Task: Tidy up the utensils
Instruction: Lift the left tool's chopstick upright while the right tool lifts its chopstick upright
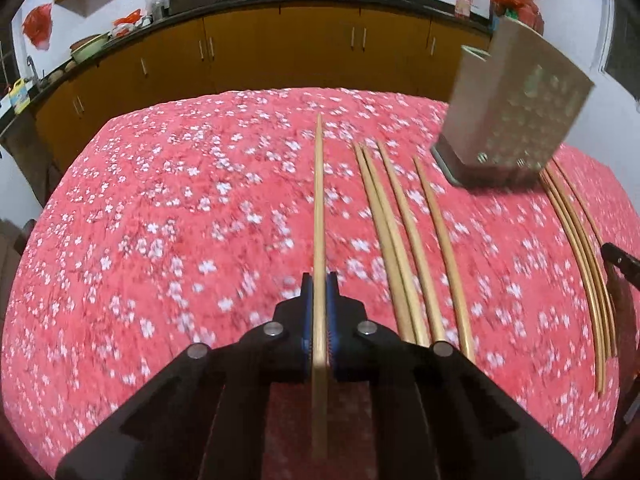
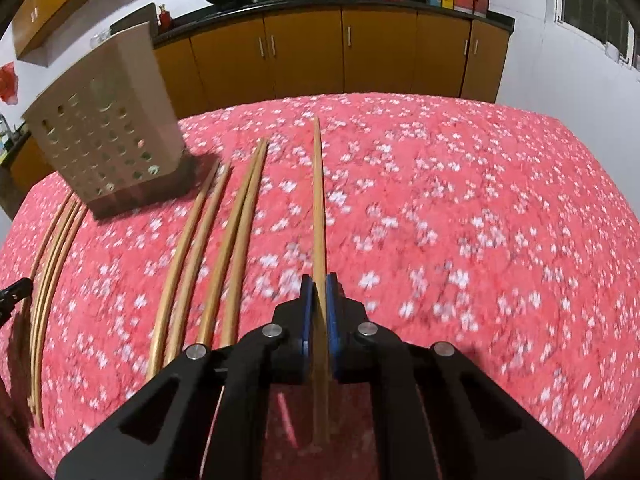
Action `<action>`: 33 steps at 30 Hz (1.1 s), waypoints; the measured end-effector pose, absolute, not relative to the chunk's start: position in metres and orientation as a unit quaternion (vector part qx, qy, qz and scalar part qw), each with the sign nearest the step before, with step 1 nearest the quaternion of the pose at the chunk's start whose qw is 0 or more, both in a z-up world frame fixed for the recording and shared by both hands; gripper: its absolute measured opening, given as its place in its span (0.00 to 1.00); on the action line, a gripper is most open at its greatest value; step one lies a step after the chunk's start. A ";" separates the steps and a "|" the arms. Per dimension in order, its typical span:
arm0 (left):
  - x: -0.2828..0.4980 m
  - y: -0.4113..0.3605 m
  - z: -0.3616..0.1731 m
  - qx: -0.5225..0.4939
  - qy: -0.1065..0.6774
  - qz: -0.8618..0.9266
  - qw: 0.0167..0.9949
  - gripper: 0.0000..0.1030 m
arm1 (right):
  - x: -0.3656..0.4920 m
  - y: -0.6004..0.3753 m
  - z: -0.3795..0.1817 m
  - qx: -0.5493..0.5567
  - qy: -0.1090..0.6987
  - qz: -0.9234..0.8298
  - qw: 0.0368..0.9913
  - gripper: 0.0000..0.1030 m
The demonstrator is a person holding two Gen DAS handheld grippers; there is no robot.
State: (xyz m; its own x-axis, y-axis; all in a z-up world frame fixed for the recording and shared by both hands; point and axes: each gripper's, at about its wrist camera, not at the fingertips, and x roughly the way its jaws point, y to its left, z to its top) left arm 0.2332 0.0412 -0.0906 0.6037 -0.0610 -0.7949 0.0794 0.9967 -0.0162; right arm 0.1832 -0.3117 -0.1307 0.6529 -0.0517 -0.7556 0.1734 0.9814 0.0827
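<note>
Left gripper angled down, blue pads clamped tight on chopstick running forward between them. Right gripper same pose, pads pinched on own chopstick.

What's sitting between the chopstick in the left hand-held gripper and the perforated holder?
Four loose chopsticks lie on the tablecloth between the held chopstick, clamped in the left hand-held gripper, and the perforated holder. They lie flat, so a lifted path over them looks clear.
</note>
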 end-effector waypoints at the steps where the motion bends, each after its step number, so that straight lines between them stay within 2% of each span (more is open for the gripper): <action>1: 0.234 0.043 -0.091 0.006 0.441 -0.042 0.897 0.08 | 0.187 -0.313 -0.131 0.075 0.408 -0.064 0.908 0.07; 9: 0.216 0.051 -0.092 -0.017 0.434 -0.065 0.899 0.08 | 0.183 -0.314 -0.131 0.081 0.406 -0.057 0.908 0.08; 24: 0.194 0.044 -0.089 0.011 0.439 -0.054 0.897 0.07 | 0.166 -0.314 -0.128 0.093 0.401 -0.050 0.910 0.07; 33: 0.185 0.056 -0.024 0.011 0.373 -0.044 0.927 0.08 | 0.144 -0.323 -0.063 0.095 0.324 -0.044 0.940 0.07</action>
State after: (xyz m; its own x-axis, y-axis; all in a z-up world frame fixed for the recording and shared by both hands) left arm 0.1854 0.0564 -0.0241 0.7180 -0.0737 -0.6922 0.0908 0.9958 -0.0119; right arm 0.1442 -0.3231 -0.0628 0.7867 -0.0219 -0.6169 0.1444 0.9782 0.1494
